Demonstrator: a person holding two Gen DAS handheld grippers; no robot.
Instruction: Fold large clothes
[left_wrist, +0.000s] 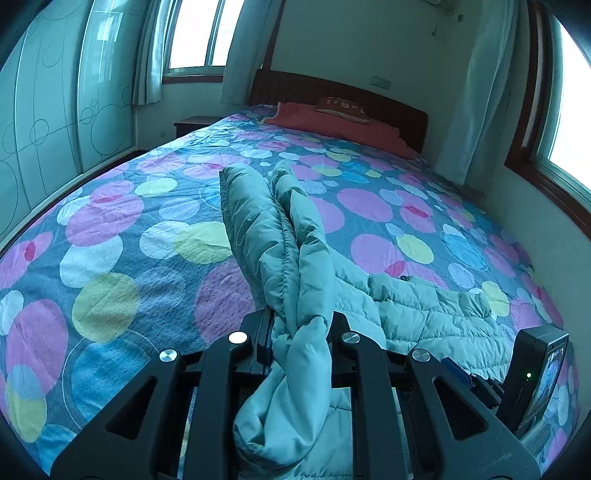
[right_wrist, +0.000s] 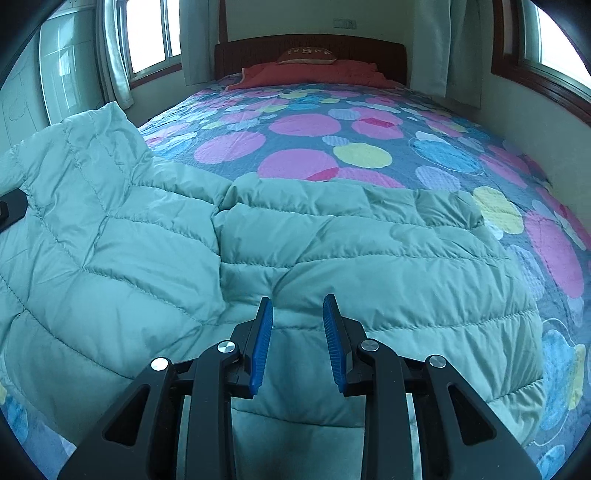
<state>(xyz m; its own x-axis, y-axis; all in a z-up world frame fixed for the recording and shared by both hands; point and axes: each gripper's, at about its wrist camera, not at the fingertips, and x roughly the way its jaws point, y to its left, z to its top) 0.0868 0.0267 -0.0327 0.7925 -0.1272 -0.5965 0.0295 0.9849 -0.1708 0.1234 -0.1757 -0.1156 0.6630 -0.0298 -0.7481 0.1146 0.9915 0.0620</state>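
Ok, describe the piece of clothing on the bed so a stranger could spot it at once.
Start at the wide bed with the grey bedspread printed in pink, yellow and blue circles. At its near end lies a pale green quilted puffer jacket, plain and stitched in puffy bands, unlike the red blanket by the dark wooden headboard.

The jacket (right_wrist: 332, 258) lies on the bed (right_wrist: 332, 147) at its foot; the pillow (right_wrist: 306, 55) rests far behind, against the headboard (right_wrist: 258, 48).

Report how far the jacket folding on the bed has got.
Done: little; the puffer jacket lies spread on the dotted bedspread. In hand: the left tongs are shut on a raised sleeve. The right tongs are open above the body panel. Left: laying the sleeve across and folding the body.
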